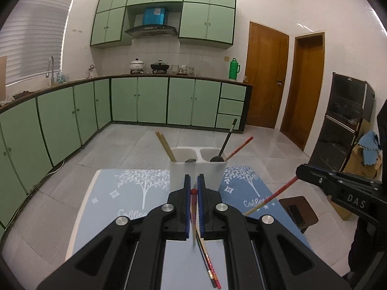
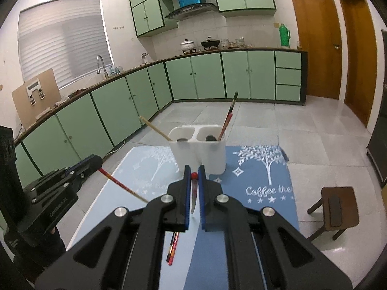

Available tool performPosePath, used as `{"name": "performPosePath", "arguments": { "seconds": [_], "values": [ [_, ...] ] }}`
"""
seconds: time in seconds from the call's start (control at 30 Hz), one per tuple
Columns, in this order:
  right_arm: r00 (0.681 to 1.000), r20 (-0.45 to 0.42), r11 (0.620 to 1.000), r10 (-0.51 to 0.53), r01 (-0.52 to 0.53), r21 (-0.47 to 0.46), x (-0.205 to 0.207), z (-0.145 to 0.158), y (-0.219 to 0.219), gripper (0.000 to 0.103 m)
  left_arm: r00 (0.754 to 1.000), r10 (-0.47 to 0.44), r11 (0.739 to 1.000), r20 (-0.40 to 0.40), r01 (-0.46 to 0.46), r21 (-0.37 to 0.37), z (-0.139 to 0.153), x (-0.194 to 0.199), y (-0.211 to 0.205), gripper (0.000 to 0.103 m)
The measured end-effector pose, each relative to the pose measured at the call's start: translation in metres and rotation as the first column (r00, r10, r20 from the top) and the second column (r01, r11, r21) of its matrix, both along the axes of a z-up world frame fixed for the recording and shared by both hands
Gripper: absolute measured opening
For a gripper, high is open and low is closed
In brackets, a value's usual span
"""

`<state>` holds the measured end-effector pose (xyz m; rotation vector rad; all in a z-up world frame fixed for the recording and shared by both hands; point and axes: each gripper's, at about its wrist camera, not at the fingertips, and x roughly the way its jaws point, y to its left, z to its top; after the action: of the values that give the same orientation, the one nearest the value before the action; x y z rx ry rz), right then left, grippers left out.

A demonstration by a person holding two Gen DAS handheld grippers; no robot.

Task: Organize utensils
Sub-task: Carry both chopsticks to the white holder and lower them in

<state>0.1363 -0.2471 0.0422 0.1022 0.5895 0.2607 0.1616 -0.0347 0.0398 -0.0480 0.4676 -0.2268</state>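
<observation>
A white two-compartment utensil holder (image 1: 197,172) (image 2: 198,154) stands on the blue tablecloth. It holds wooden chopsticks (image 1: 165,146), a black spoon (image 1: 225,142) and a red chopstick (image 1: 239,147). My left gripper (image 1: 193,183) is shut on a red-tipped chopstick (image 1: 193,203), just in front of the holder. My right gripper (image 2: 194,172) is shut on a red-tipped chopstick (image 2: 193,193), also just before the holder. Each gripper shows in the other's view, holding its chopstick (image 1: 278,193) (image 2: 121,184). Two more chopsticks (image 1: 209,263) (image 2: 173,247) lie on the table beneath.
The table (image 2: 261,169) has a blue cloth with white trees. A small wooden stool (image 2: 335,211) stands to its right. Green kitchen cabinets (image 1: 150,101) line the far walls, and a dark cabinet (image 1: 343,118) stands at right.
</observation>
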Motion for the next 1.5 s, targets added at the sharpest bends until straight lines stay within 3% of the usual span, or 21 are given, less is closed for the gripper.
{"name": "performPosePath", "arguments": {
  "seconds": [0.27, 0.53, 0.93, 1.23, 1.5],
  "values": [
    [0.999, 0.036, 0.999, 0.036, -0.034, -0.029, 0.008, 0.031, 0.0, 0.005, 0.999, -0.018, 1.0, 0.029, 0.018, -0.011, 0.019, 0.012, -0.001, 0.005],
    [0.994, 0.088, 0.998, 0.058, -0.057, -0.013, 0.019, 0.072, -0.012, 0.005, 0.994, -0.03, 0.999, 0.105, 0.034, -0.042, 0.055, 0.026, 0.0, 0.005],
    [0.99, 0.136, 0.998, 0.048, -0.042, -0.042, 0.087, 0.13, -0.015, 0.005, 0.969, -0.005, 0.998, 0.248, 0.02, -0.06, 0.124, 0.085, -0.006, 0.005],
    [0.995, 0.091, 0.994, 0.026, -0.016, -0.109, 0.147, 0.115, -0.002, 0.005, 0.958, 0.033, 0.996, 0.286, -0.009, -0.087, 0.131, 0.146, -0.008, 0.005],
    [0.999, 0.037, 0.991, 0.017, -0.012, -0.13, 0.191, 0.078, 0.008, 0.005, 0.966, 0.043, 0.997, 0.254, -0.027, -0.068, 0.091, 0.185, -0.014, 0.005]
  ]
}}
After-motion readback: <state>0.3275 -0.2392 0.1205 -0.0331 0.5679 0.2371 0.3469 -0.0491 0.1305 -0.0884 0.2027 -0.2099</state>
